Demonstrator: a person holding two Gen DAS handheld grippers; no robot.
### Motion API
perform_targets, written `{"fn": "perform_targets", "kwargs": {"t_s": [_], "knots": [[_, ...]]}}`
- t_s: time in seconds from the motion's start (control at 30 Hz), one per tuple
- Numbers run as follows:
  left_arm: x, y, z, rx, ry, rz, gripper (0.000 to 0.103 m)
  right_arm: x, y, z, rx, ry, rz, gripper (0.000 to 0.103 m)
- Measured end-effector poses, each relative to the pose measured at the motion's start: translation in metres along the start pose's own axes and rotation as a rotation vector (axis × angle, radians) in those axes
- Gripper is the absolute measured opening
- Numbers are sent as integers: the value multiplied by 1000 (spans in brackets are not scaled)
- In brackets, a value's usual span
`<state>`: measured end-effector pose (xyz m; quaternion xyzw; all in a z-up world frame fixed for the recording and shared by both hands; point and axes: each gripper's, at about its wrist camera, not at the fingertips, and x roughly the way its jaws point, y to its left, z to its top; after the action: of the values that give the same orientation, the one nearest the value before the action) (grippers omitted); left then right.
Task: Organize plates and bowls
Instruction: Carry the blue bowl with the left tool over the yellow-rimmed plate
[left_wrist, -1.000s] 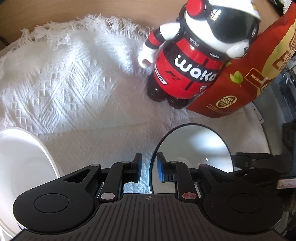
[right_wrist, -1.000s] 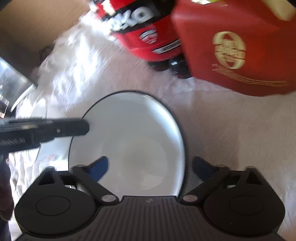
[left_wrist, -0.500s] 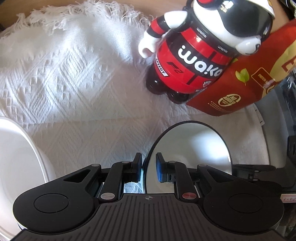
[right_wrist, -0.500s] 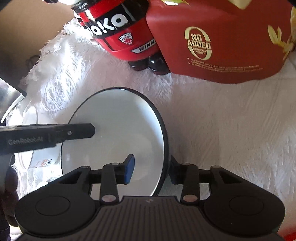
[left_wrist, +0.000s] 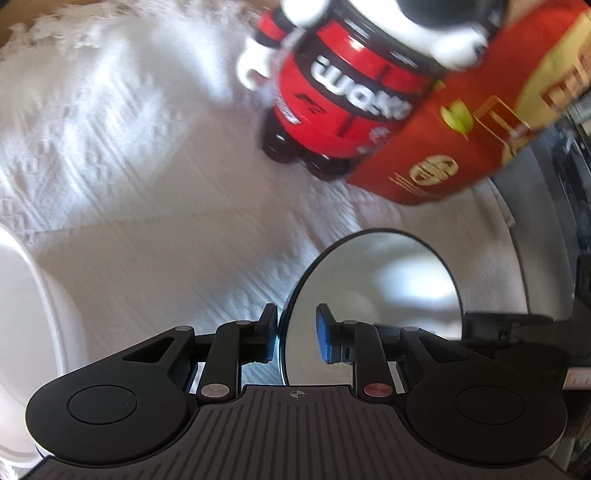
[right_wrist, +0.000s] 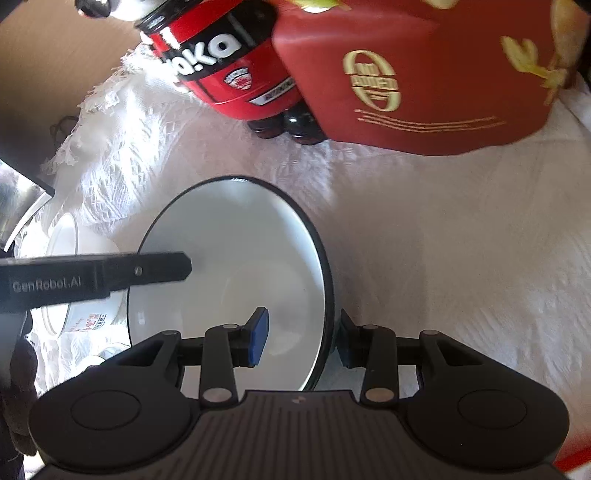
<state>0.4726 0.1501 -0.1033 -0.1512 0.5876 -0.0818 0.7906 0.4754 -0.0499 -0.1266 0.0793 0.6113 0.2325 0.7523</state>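
A white bowl with a thin black rim (left_wrist: 376, 295) (right_wrist: 236, 273) is held between both grippers over the white cloth. My left gripper (left_wrist: 295, 338) has its jaws on either side of the bowl's left rim, with a gap showing on the inner side. My right gripper (right_wrist: 301, 341) straddles the bowl's right rim, also with a gap on the inner side. The left gripper's finger (right_wrist: 147, 271) crosses the right wrist view. A larger white bowl (left_wrist: 29, 332) sits at the left, and it also shows in the right wrist view (right_wrist: 74, 273).
A red and black Waka bear figure (left_wrist: 343, 85) (right_wrist: 225, 66) and a red snack bag (left_wrist: 461, 129) (right_wrist: 417, 74) stand at the back on the white woven cloth (left_wrist: 129, 166). A dark appliance edge (left_wrist: 576, 184) is at the right.
The left gripper's jaws have opened wider around the bowl rim. The right gripper closed in from wide open around the opposite rim. Both views moved closer to the bear and bag.
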Motion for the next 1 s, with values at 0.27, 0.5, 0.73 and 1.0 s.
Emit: {"fn": "perform_targets", "kwargs": {"t_s": [0.27,0.5,0.73,1.0], "knots": [[19,-9,-1,21,22,-8,22,-1,-23,-3,80,-7,-28,40],[37,-7,-5,-24,51,-2,22,1,-18,-3,91,-13,-39,40],[42,-7,-10,-52,73,-7,27,-1,-16,-9,129,-33,-62,41],[35,-10,-9,-71,85,11,32,-8,-10,-12,133,-42,-60,41]]}}
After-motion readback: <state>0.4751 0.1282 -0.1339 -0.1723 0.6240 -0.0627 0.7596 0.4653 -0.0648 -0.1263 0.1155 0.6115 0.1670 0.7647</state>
